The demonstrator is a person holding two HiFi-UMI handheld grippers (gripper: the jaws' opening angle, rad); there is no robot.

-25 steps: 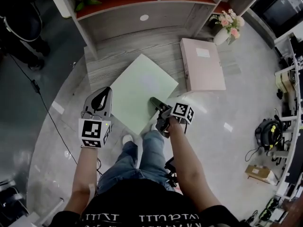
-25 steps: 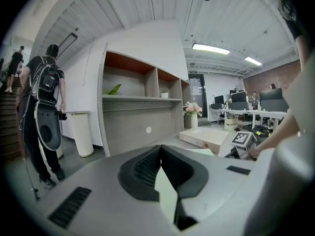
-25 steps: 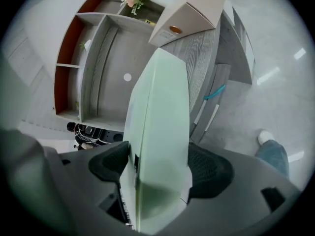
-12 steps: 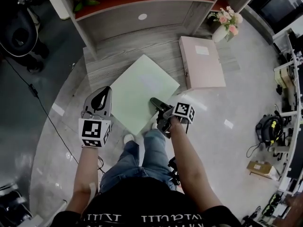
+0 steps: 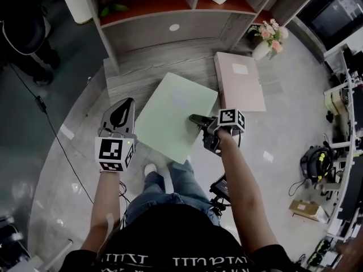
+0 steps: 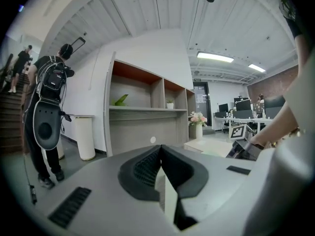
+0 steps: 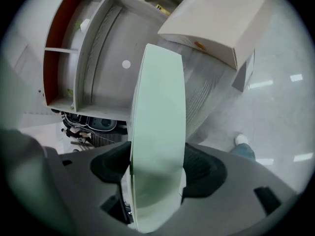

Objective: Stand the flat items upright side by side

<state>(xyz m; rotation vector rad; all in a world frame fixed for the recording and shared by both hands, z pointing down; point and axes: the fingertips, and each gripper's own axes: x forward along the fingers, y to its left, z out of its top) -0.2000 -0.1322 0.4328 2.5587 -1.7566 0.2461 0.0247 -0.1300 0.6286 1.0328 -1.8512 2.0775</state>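
A pale green flat folder (image 5: 173, 115) lies tilted on the floor in front of the shelf. Its right edge sits between the jaws of my right gripper (image 5: 195, 119). In the right gripper view the folder's spine (image 7: 157, 132) fills the gap between the pads of the right gripper (image 7: 156, 168), whose jaws are closing on it. A pink flat folder (image 5: 238, 81) lies flat on the floor to the right, also seen as a pink box (image 7: 221, 18). My left gripper (image 5: 122, 109) hangs at the folder's left side, apart from it. The left gripper (image 6: 160, 149) is shut with nothing in it.
A wooden shelf unit (image 5: 170, 16) stands just behind the folders. A flower vase (image 5: 266, 38) stands beside the pink folder. A person (image 5: 22, 33) stands at the far left near a cable (image 5: 54, 129). Office gear (image 5: 320, 157) lines the right side. My own feet (image 5: 152, 169) are below the green folder.
My right gripper has shifted a little right and away from me with the green folder's edge in it, and that edge looks raised. The left gripper has kept its place.
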